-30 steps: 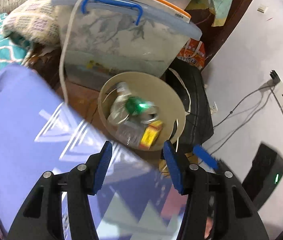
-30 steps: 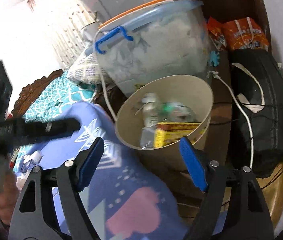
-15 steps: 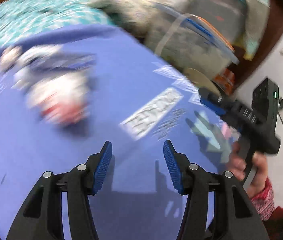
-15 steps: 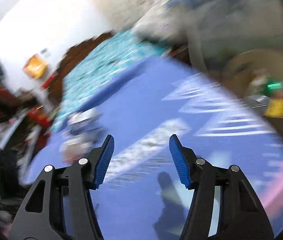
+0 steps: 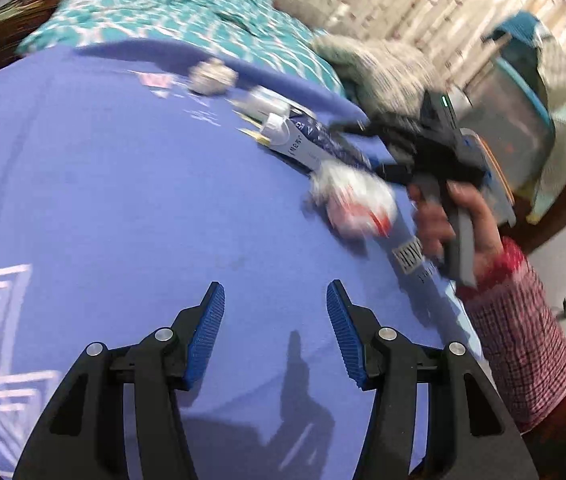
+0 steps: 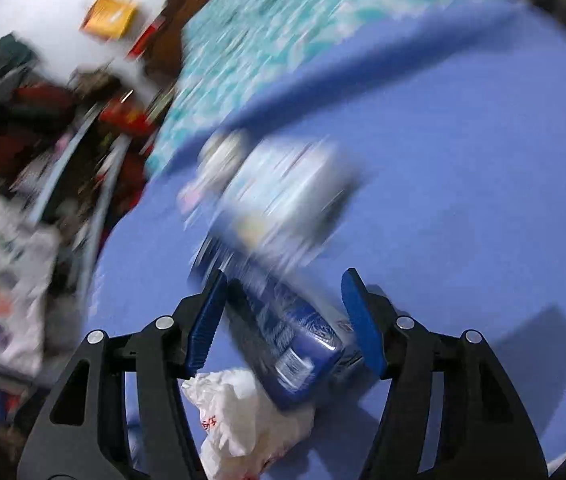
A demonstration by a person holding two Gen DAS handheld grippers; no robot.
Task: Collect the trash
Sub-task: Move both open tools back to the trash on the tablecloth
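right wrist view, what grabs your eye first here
A dark blue tube lies between the open fingers of the right tool, with a crumpled white plastic bag just beneath it. Both rest on a blue mat; the rest is motion blur.

Blue tube (image 5: 315,142): partial white lettering (blurred, unreadable); nothing else legible.

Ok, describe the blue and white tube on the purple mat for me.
The tube looks like soft plastic, dark blue with white lettering and a white cap at its far end. It lies flat on the purple mat, its near end beside the crumpled white wrapper. The open right gripper brackets it, not yet closed.
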